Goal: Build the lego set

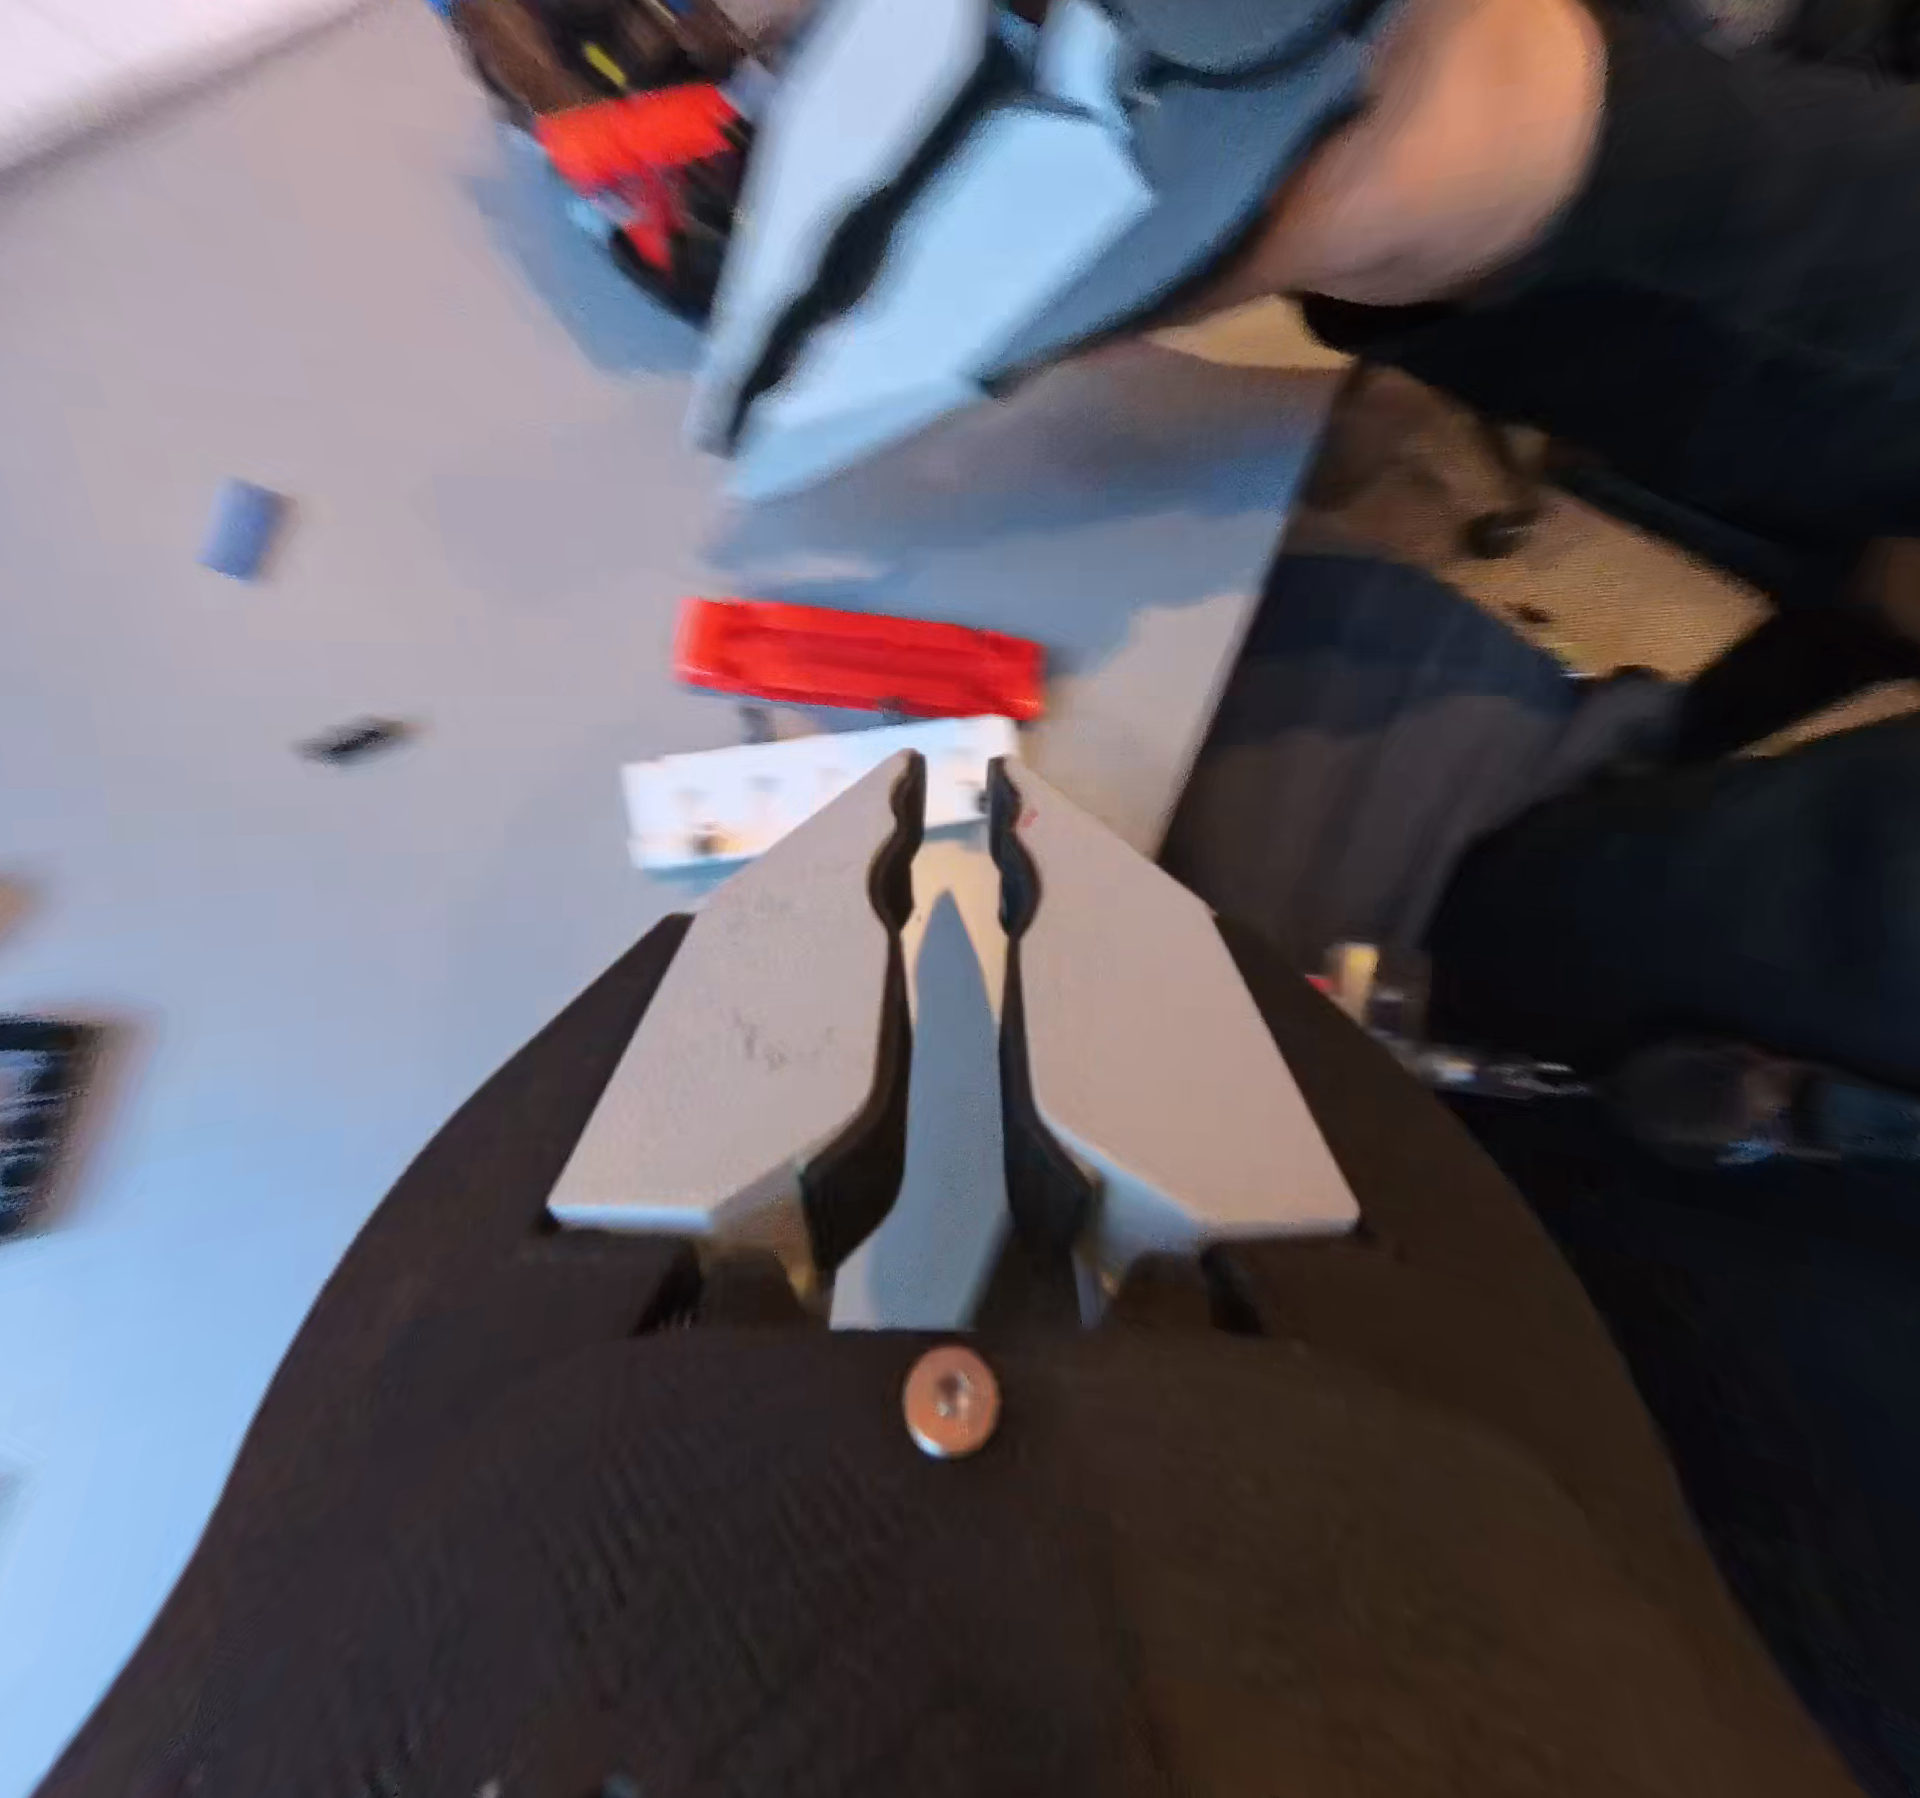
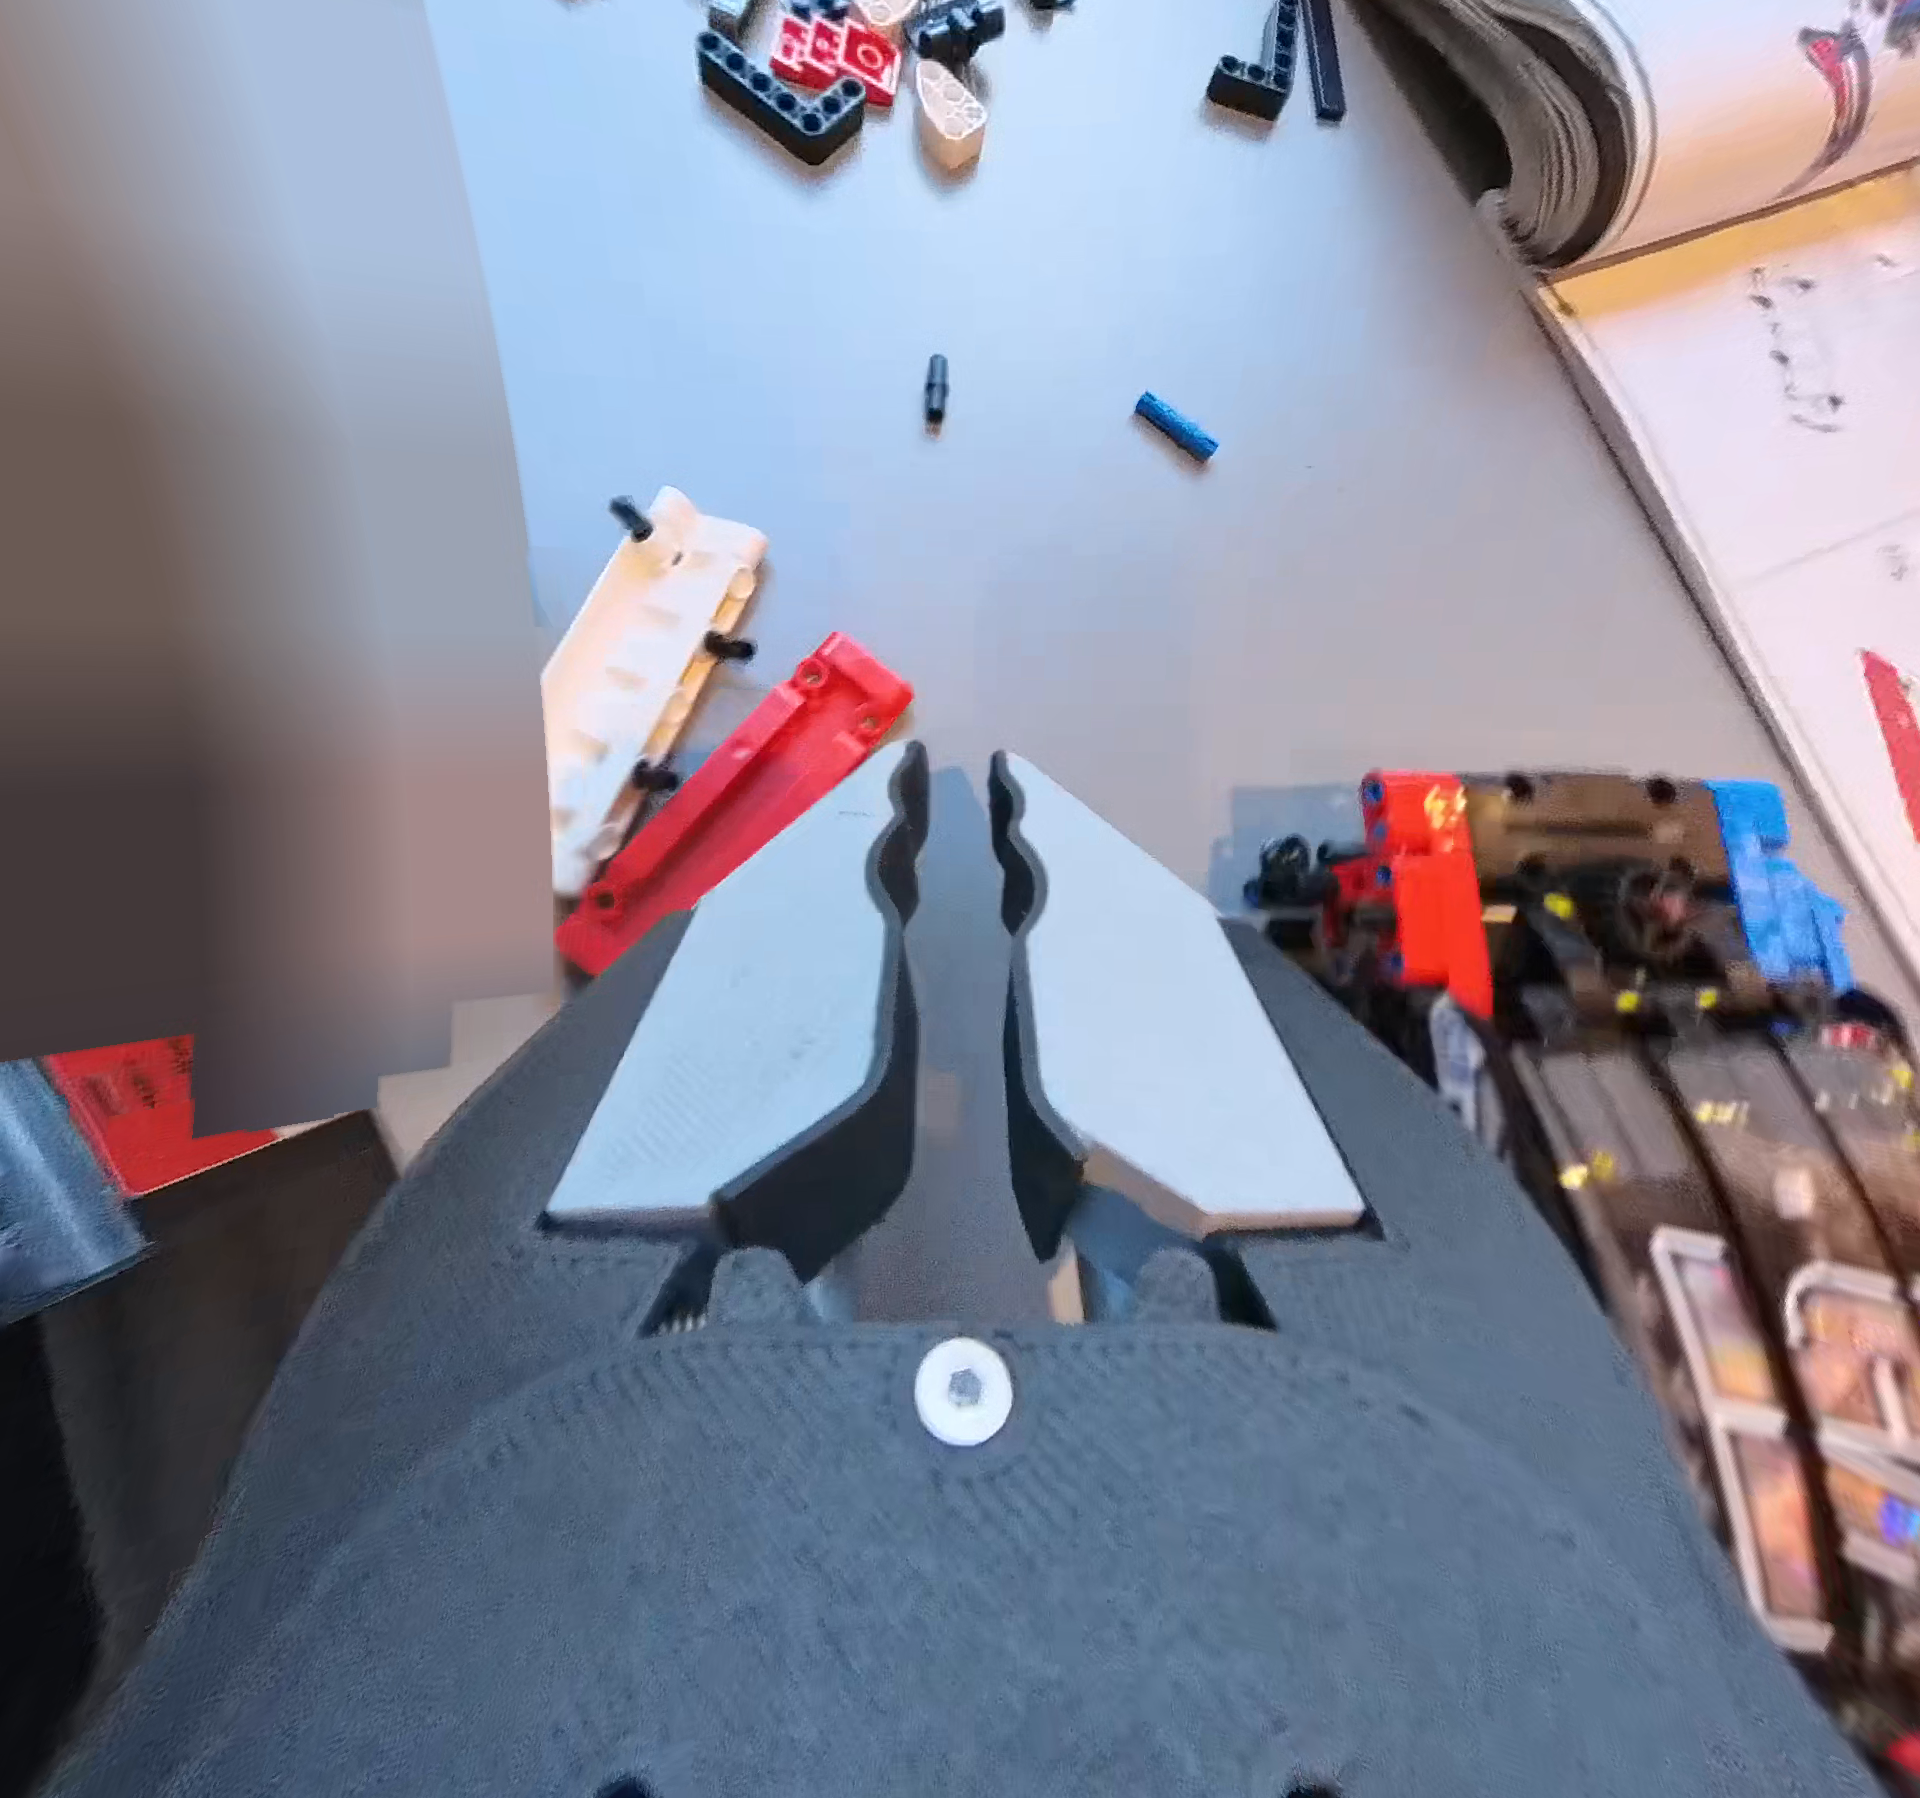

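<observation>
Both tongs empty, nothing gripped. Left tongs point(image 1: 954, 761): narrow gap between tips, slightly parted. Right tongs point(image 2: 952, 756): same, a narrow slot. In the left wrist view the right tongs show at 12 o'clock, held in a hand point(image 1: 1455, 138); there the jaws look nearly closed, but blur prevents certainty.

Task pieces on the grey table point(image 2: 1143, 605), near its edge:
- Red panel point(image 2: 738, 798): long, flat. In the right wrist view it lies at 10 o'clock from the right tips, just beside them, long axis running 7 to 1 o'clock. In the left wrist view point(image 1: 857, 659) it lies straight ahead at 12 o'clock, long axis crosswise, 9 to 3.
- White panel point(image 2: 649, 668): alongside the red one on its far side from the right tongs, roughly parallel, with black pins projecting. In the left wrist view point(image 1: 727, 803) it sits right at the left tips, partly hidden behind them.

Judgement: left tongs nearer the white panel, right tongs nearer the red. Likely a pick of one panel each to join them; the red one's narrow width suits a cross-axis grip.

Elsewhere: loose black pin point(image 2: 936, 387) and blue pin point(image 2: 1175, 426) at 12 o'clock, parts pile point(image 2: 831, 55) beyond, partly built model point(image 2: 1558, 907) at 3 o'clock, instruction book point(image 2: 1714, 86) at 1 o'clock.
</observation>
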A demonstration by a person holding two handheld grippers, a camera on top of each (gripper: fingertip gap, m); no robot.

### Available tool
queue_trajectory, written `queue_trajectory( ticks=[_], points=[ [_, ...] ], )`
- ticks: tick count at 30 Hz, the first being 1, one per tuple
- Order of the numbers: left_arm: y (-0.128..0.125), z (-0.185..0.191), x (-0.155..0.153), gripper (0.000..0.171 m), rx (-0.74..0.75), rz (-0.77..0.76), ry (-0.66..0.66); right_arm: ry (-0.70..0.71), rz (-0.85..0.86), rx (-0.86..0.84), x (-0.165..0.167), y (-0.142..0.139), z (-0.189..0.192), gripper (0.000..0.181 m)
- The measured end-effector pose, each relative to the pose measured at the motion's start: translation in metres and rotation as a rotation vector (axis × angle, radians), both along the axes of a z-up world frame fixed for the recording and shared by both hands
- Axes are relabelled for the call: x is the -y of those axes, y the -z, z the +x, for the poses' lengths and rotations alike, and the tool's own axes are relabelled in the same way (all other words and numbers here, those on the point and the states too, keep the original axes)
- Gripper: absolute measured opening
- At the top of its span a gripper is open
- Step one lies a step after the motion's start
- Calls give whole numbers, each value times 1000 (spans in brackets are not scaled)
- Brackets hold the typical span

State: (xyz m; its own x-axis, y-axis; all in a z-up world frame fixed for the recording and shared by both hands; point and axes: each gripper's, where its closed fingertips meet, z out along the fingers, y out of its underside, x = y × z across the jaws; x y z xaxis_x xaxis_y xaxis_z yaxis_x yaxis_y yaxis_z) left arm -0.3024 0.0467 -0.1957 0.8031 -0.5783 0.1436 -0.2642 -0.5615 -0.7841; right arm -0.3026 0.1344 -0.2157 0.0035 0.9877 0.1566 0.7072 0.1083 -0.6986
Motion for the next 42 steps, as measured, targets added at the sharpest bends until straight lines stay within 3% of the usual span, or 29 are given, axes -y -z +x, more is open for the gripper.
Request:
queue_trajectory(
  ticks=[2, 4, 8, 11, 14, 18, 23, 26, 30, 34, 36, 39, 42],
  points=[
    [-19, -27, -20, 10, -118, 102, -5, 27, -26, -4, 15, -2, 16, 22],
    [-26, -32, -39, 12, -162, 126, 92, 36, -65, -14, 35, 0, 29, 26],
    [3, -15, -61, 18, -213, 5, 421, 16, -26, -12, 57, 6, 41, 26],
    [21, -16, -79, 14, -318, 26, 540, -11, -11, 12, 56, 10, 38, 26],
    [27, -13, -77, 11, -294, -6, 611, -44, -3, 55, 53, 19, 33, 24],
    [40, -13, -63, 0, -280, -43, 624, -49, 96, 84, 33, 22, 32, 16],
    [41, -20, -47, 0, -326, -15, 508, 27, 191, 106, -4, 19, 34, 14],
    [30, -26, -49, 0, -368, 81, 448, -12, 125, 14, 13, 3, 31, 14],
    [12, -20, -67, 9, -301, 75, 413, -73, 18, -64, 52, -10, 34, 20],
    [25, 2, -77, 23, -225, -71, 509, -120, -21, -100, 96, -8, 20, 22],
    [36, 10, -75, 25, -217, -118, 576, -108, 68, -89, 96, -1, 12, 21],
    [43, 17, -71, 23, -209, -159, 635, -110, 55, -47, 97, 13, 2, 21],
    [45, 15, -68, 21, -222, -180, 651, -142, 47, -8, 94, 23, -2, 6]
  ],
)
